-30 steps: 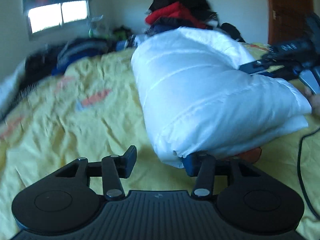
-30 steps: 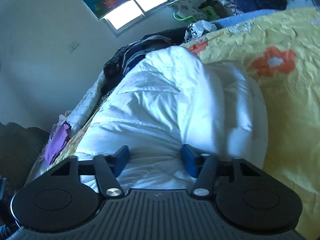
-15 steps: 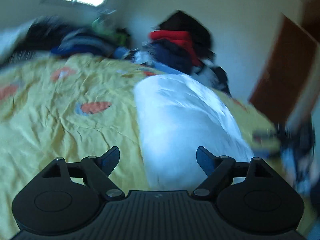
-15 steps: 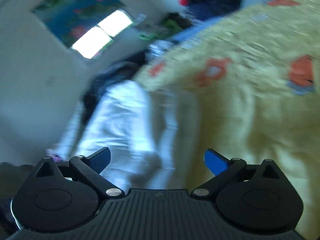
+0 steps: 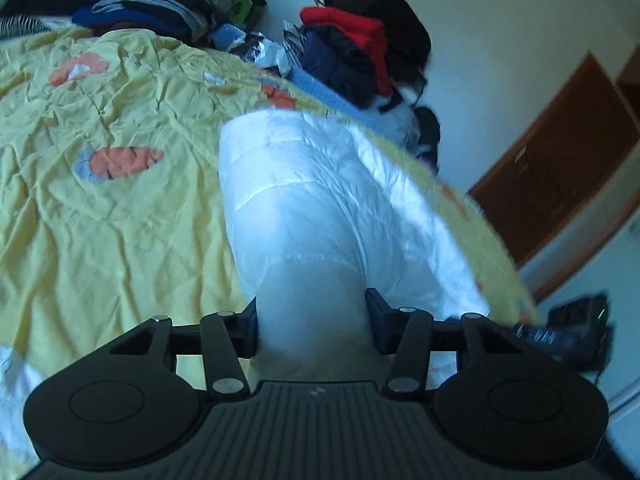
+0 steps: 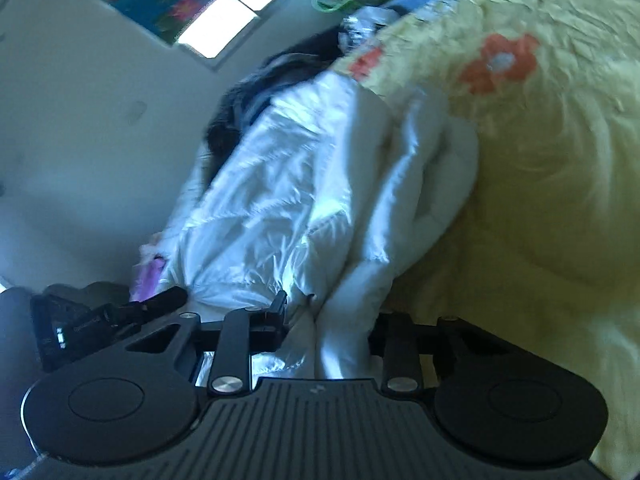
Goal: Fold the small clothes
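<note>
White and glossy, one puffy quilted jacket (image 5: 320,200) lies folded into a thick bundle on the yellow flowered bedsheet (image 5: 100,220), towards the right side of the bed and close to its edge in the left wrist view. I judge the folding of this garment to be well along: it already sits as a compact, layered block, and what seems left is to tidy or finish the last fold and set it aside.

Both tools have just been closing, each with the jacket between its jaws. In the left wrist view the left gripper (image 5: 312,320) clamps a rounded near end of the bundle, the fabric filling the gap between the jaws. In the right wrist view the right gripper (image 6: 326,320) pinches a bunched seam of the same jacket at a narrower setting; the other gripper shows as a dark shape at the left edge there.

Counted: one white jacket in work, two grippers. Along the far side of the bed I see two heaps of other clothes, a dark striped heap (image 5: 132,4) at far left and a red, navy and black heap (image 5: 360,40) at the far right; how many garments each holds I cannot tell. One brown door (image 5: 560,160) stands at the right, one bright window (image 6: 236,12) on the wall.
</note>
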{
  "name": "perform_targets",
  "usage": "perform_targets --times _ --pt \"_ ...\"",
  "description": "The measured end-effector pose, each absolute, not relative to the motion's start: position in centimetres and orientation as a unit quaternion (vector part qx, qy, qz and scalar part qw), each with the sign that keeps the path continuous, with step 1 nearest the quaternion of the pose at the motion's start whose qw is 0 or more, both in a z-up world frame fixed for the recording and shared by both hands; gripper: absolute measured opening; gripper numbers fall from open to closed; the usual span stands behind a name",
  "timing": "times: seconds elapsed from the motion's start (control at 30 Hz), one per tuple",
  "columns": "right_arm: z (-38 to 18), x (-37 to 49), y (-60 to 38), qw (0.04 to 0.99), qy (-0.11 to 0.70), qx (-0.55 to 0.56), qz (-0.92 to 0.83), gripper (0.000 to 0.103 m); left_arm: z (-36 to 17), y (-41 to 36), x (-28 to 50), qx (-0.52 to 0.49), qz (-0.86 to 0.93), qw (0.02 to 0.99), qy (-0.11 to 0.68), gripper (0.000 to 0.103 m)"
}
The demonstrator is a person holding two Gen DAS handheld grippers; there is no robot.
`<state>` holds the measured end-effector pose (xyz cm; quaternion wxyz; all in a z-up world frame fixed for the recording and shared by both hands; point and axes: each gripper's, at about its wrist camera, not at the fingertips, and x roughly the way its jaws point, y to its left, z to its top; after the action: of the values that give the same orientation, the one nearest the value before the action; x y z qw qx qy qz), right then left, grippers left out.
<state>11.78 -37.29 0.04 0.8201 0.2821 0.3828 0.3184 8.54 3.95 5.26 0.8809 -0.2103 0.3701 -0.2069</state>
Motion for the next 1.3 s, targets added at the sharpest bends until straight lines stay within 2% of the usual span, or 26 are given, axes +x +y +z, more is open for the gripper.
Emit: perform_targets --times 0.07,0.13,0.17,0.2,0.4,0.57,0.7,0.77,0.83,0.9,0.93,1.0,1.03,1.17,1.23,1.3 --pt "-0.8 11.6 -37.2 0.821 0.396 0.270 0.311 0.032 3.6 3.2 8.6 -0.187 -0.193 0.886 0.377 0.058" --pt "-2.3 12.1 -37.6 0.814 0.403 0.292 0.301 0.039 2.4 3.0 8.6 -0.189 -0.172 0.893 0.372 0.080" --pt "-2.7 12.2 -37.9 0.812 0.403 0.308 0.291 0.056 2.3 3.1 8.4 -0.192 -0.162 0.895 0.369 0.083" --pt "-2.9 12.1 -38.2 0.810 0.404 0.319 0.279 0.066 2.6 3.4 8.0 -0.198 -0.156 0.895 0.368 0.085" --pt "-0.3 6.3 -43.9 0.848 0.331 0.350 0.222 0.071 5.2 6.7 3.2 -0.150 -0.118 0.922 0.336 0.086" --pt "4.7 -2.3 -54.8 0.902 0.256 0.336 0.085 0.072 8.2 13.5 -1.1 -0.097 0.010 0.955 0.282 0.086" --pt "10.8 -9.0 -60.5 0.947 0.270 0.140 -0.109 0.080 12.1 20.8 -2.5 -0.038 0.149 0.961 0.231 0.086" --pt "12.9 -11.2 -62.5 0.933 0.282 -0.014 -0.222 0.093 14.0 25.0 -2.5 -0.010 0.235 0.951 0.201 0.086" --pt "13.3 -12.6 -64.6 0.865 0.294 -0.194 -0.356 0.096 15.6 28.8 -2.5 -0.011 0.303 0.936 0.177 0.086" --pt "12.8 -13.3 -65.7 0.780 0.298 -0.315 -0.451 0.095 16.7 30.3 -2.8 -0.021 0.326 0.932 0.157 0.086" --pt "12.3 -13.5 -65.3 0.742 0.289 -0.373 -0.477 0.095 16.9 29.9 -3.1 -0.025 0.323 0.935 0.147 0.086" --pt "11.5 -13.8 -62.3 0.742 0.240 -0.419 -0.465 0.097 16.2 27.1 -3.5 -0.026 0.282 0.949 0.137 0.086" --pt "11.2 -13.7 -59.9 0.775 0.218 -0.404 -0.434 0.102 15.3 25.0 -3.5 -0.019 0.257 0.956 0.140 0.086" --pt "8.5 -12.3 -49.8 0.929 0.196 -0.221 -0.222 0.103 9.6 14.4 -3.0 0.035 0.158 0.970 0.183 0.086" --pt "5.9 -11.0 -44.0 0.963 0.212 -0.134 -0.097 0.102 6.8 9.5 -2.9 0.043 0.108 0.971 0.211 0.086" --pt "4.0 -9.3 -38.9 0.969 0.228 -0.095 -0.015 0.102 5.0 5.7 -2.7 0.027 0.060 0.968 0.243 0.086"
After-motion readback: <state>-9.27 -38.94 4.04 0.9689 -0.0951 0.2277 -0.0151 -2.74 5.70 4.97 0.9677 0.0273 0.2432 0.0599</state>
